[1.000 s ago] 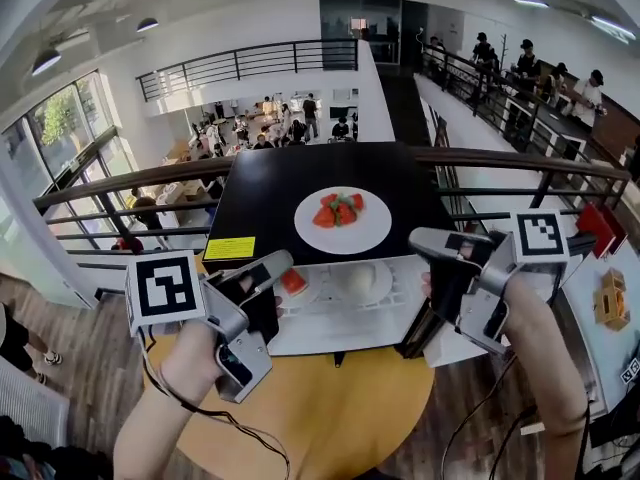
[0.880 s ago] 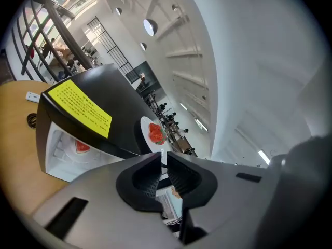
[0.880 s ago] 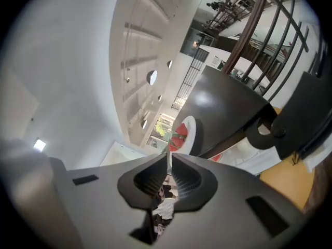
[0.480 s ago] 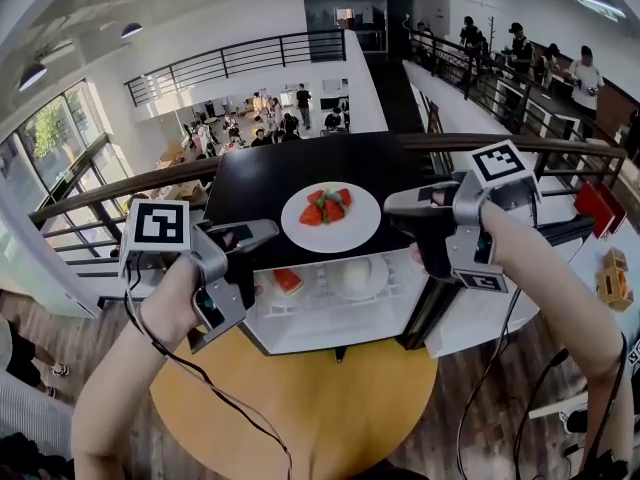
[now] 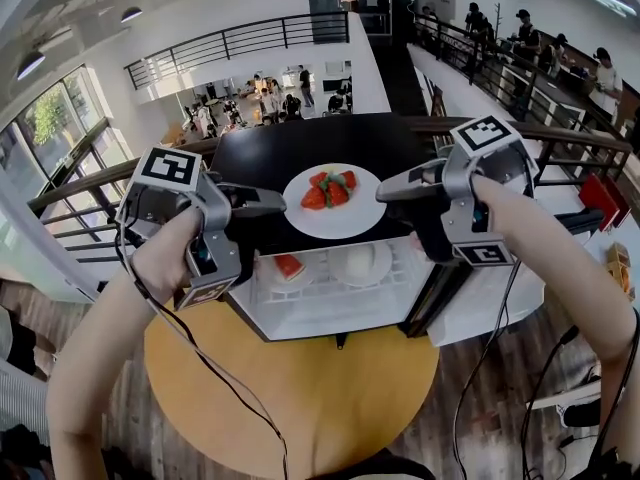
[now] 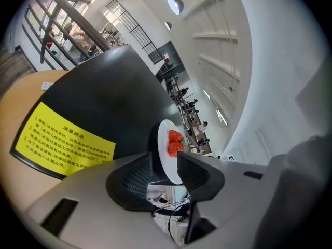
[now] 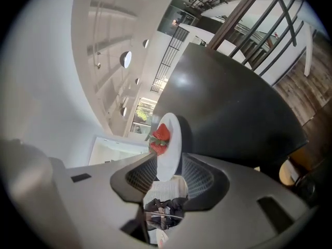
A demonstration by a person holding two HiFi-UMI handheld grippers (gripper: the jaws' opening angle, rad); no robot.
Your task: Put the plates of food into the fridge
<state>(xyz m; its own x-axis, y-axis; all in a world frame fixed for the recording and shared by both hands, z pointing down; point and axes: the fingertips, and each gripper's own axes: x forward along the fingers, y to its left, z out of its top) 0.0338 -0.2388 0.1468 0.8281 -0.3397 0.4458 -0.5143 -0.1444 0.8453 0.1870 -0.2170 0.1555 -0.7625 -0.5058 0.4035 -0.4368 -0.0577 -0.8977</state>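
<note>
A: Strawberries (image 5: 331, 190) on that white plate (image 5: 340, 225), where is it sitting?
B: On top of the black fridge (image 5: 260, 158), whose door hangs open below.
A: And the grippers?
B: The left gripper (image 5: 272, 203) and right gripper (image 5: 388, 190) flank it. Their jaws are spread wide and have just been opening. The rim shows in each gap, but no pad presses it.

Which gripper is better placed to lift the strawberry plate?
Right, marginally. Both have just been opening; the plate rim stands between the right gripper jaws, seemingly deeper than between the left gripper jaws on the opposite side.
</note>
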